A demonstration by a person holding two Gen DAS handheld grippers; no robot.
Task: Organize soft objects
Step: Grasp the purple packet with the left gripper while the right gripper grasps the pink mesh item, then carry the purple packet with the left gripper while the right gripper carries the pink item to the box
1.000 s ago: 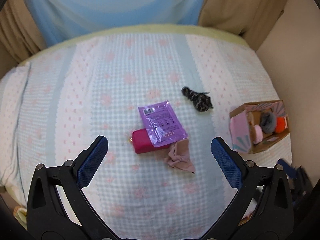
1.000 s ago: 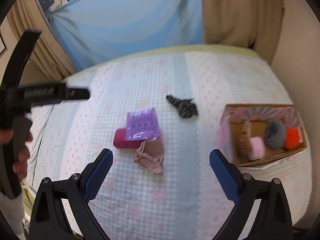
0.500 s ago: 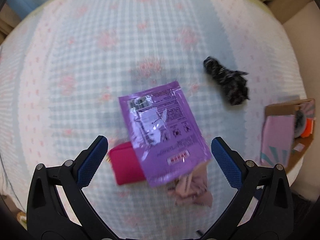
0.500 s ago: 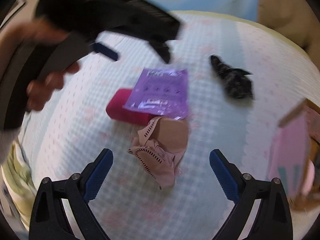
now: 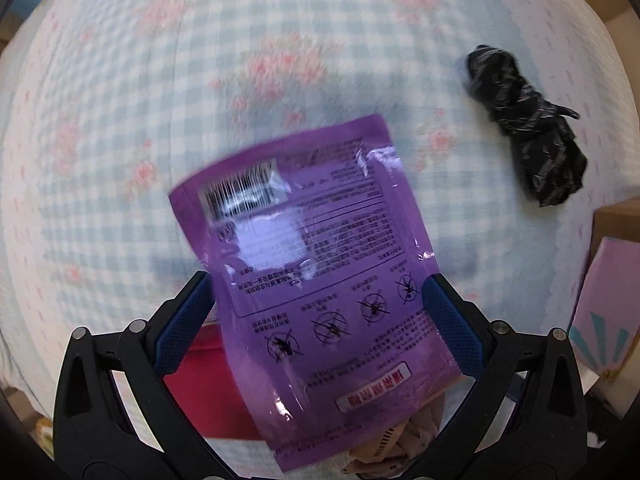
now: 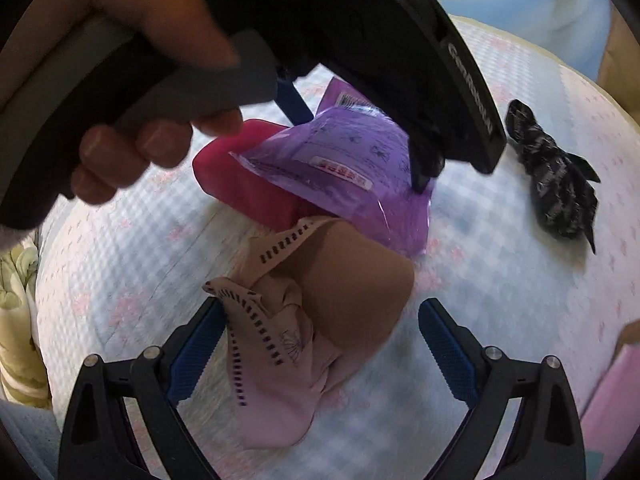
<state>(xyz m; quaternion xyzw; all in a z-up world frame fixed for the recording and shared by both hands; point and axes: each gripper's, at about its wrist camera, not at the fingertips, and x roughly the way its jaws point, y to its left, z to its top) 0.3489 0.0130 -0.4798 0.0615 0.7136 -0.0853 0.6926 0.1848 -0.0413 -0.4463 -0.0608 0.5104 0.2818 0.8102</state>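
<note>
A: Start at the left tongs (image 5: 318, 320). How do they stand?

B: Wide apart and closing, pointed down at the bed. The purple packet (image 5: 320, 280) lies between the two blue pads; from the left wrist view I cannot tell whether its side edges touch them.

A: And under the packet?

B: Its lower left part rests on a red pouch (image 5: 200, 392), which shows at about 8 o'clock from the packet's middle. A beige garment (image 5: 400, 448) peeks out at about 5 o'clock.

A: The right tongs (image 6: 320, 344)?

B: Also wide and closing, with the beige and pink garment (image 6: 320, 320) between the pads. The left pad sits at the trim's edge; the right pad stands apart from the cloth.

A: Open room around them?

B: The left hand (image 6: 132, 132) and its tool fill the right view from 10 to 1 o'clock, just above the packet. The quilted bedspread (image 5: 120, 120) is bare toward 9 and 12 o'clock in the left view. A black rolled cloth (image 5: 528, 132) lies well apart at 2 o'clock, and a cardboard box (image 5: 616, 280) sits at the bed's 3 o'clock edge.
</note>
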